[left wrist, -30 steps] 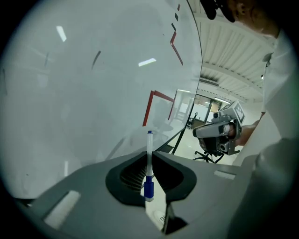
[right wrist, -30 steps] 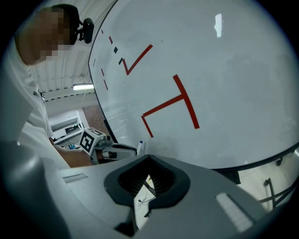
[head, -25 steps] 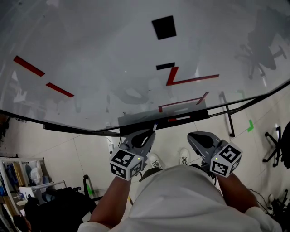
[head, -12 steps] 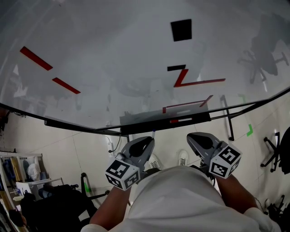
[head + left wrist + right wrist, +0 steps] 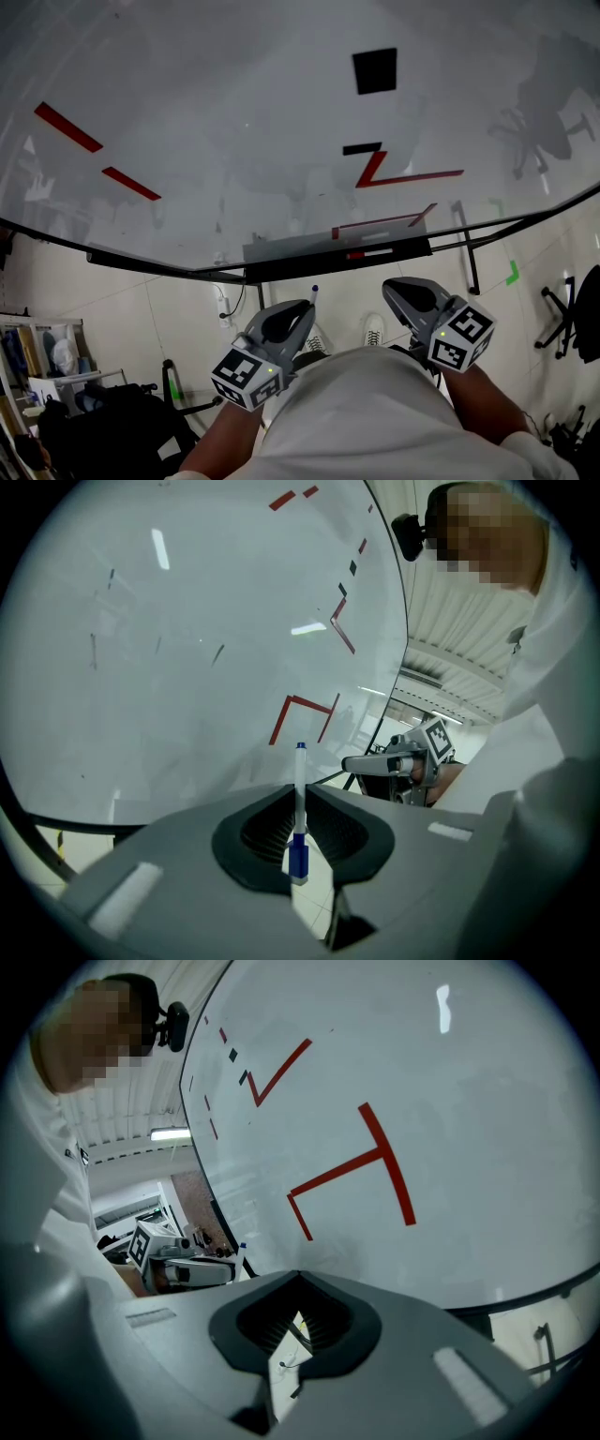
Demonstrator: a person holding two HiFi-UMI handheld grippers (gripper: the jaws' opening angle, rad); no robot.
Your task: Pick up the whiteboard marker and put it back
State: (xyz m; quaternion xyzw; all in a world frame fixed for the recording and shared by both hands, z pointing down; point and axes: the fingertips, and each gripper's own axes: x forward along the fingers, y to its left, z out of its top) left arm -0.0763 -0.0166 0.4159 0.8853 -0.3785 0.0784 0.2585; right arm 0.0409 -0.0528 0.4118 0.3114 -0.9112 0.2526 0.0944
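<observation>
Below the lower edge of one whiteboard (image 5: 234, 112), two grippers are held side by side. The left gripper (image 5: 298, 794) is clamped on the single marker (image 5: 300, 766), whose tip points toward the board. The right gripper (image 5: 300, 1277) is closed with nothing between its jaws.

Pale tiled floor (image 5: 141, 309) below, big whiteboard (image 5: 234, 112) just ahead of my left hand-held gripper (image 5: 298, 311); cluttered shelf (image 5: 47, 356) far to its left, office chair (image 5: 567, 314) well right of my right hand-held gripper (image 5: 398, 289).
</observation>
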